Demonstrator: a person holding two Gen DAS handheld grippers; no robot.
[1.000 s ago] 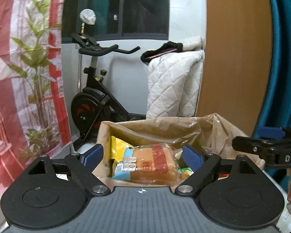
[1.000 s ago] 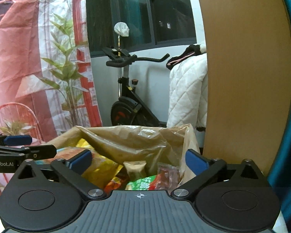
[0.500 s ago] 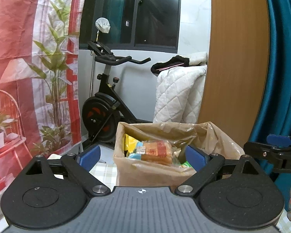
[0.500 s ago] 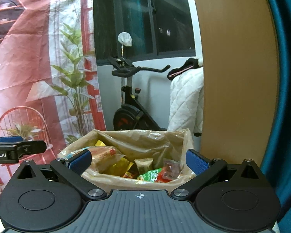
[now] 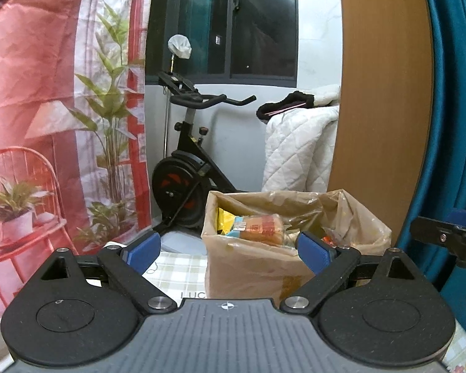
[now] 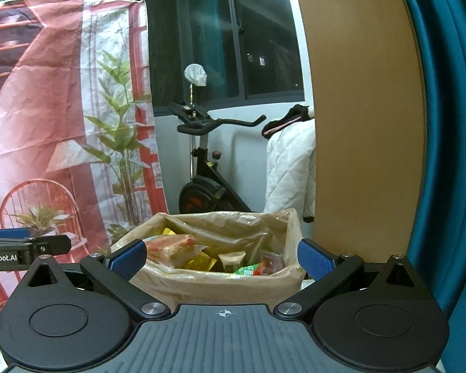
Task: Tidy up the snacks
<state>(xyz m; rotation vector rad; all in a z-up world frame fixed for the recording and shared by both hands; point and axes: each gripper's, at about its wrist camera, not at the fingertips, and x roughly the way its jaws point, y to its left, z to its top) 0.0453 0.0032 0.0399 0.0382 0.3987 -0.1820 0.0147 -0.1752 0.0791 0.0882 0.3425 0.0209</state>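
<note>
Checked desk [image 5: 177, 267] holds my lined box [image 6: 220, 283] of light, crinkly, slippery snacks [image 6: 171, 248]; both jaws open, empty; I'd pinch packet edges.

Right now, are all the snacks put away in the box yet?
Mostly, it looks like. The lined cardboard box already holds a pile of snacks: a bread pack on top, plus yellow, green and red packets. Nothing is in hand: the left claw and right claw are both open and empty. I see no loose snacks on the checked tablecloth, though much of it is hidden.
</note>
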